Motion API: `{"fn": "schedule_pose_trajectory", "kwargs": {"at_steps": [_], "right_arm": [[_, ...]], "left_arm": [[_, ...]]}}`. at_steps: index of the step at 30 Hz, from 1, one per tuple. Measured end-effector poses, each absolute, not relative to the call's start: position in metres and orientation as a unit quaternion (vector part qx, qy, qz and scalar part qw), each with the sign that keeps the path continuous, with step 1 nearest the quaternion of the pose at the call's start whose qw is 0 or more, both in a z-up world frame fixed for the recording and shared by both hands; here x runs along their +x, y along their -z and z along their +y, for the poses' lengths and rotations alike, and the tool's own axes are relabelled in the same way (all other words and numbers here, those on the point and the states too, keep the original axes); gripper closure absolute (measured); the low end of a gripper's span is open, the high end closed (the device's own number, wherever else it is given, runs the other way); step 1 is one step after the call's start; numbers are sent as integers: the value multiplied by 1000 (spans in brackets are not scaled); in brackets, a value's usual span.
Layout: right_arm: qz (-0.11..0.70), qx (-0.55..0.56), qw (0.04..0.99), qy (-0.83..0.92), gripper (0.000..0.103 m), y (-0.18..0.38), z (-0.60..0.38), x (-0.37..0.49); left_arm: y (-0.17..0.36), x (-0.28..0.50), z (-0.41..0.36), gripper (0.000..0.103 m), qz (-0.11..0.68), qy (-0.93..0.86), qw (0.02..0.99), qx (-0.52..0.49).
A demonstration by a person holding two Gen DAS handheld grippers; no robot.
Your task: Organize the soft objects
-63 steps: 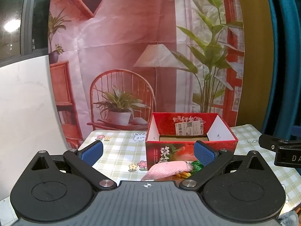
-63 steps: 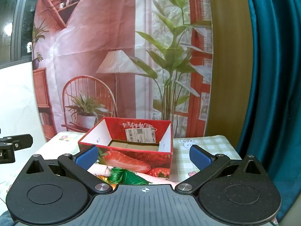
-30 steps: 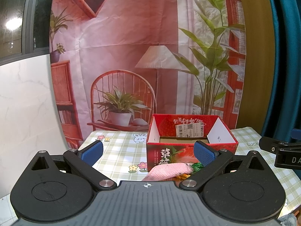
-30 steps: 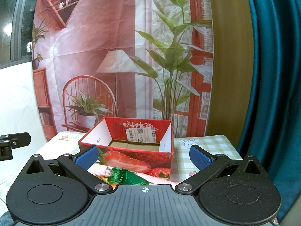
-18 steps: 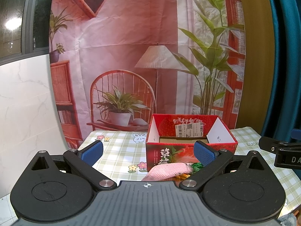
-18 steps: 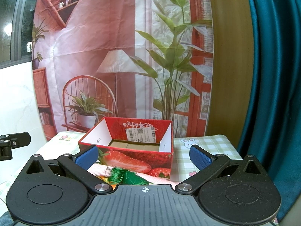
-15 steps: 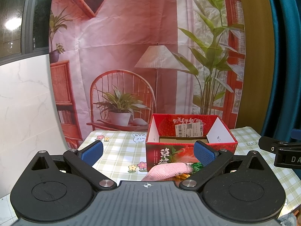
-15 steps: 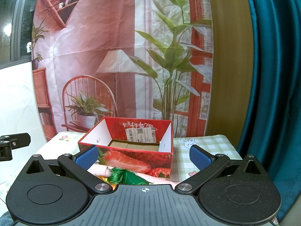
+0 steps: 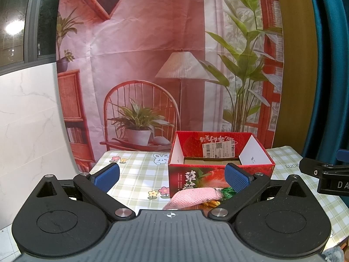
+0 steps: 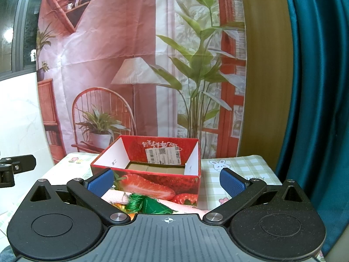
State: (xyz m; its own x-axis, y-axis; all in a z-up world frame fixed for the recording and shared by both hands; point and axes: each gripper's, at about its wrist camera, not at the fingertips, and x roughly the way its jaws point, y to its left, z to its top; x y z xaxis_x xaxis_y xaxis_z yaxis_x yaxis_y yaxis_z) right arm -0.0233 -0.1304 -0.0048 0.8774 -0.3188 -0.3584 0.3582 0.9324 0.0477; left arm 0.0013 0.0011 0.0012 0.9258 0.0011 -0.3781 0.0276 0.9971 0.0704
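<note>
Both your grippers hang wide open before the strawberry box, holding nothing.

From your left wrist camera, the left gripper [image 9: 171, 175] has its blue pads spread wide apart over the checked tablecloth [image 9: 139, 172]. The pink soft toy [image 9: 194, 197] lies on the cloth just in front of the red strawberry box [image 9: 220, 168], close to your right-hand pad, with a green tassel [image 9: 228, 191] at its end. The box stands open and looks empty. From your right wrist camera, the right gripper [image 10: 166, 182] is equally wide. The green soft piece [image 10: 150, 205] and pink fabric [image 10: 117, 197] lie between its fingers, against the box [image 10: 152, 181] front, touching neither pad.
</note>
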Motion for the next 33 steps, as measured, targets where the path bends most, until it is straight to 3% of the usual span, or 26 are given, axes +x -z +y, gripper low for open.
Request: {"fn": "schedule_pose_trajectory", "kwargs": {"at_steps": [33], "right_arm": [[158,70,972,162,0,13,-132,-25]], "left_arm": [[9,4,-3,0,191,-11,980,52]]}}
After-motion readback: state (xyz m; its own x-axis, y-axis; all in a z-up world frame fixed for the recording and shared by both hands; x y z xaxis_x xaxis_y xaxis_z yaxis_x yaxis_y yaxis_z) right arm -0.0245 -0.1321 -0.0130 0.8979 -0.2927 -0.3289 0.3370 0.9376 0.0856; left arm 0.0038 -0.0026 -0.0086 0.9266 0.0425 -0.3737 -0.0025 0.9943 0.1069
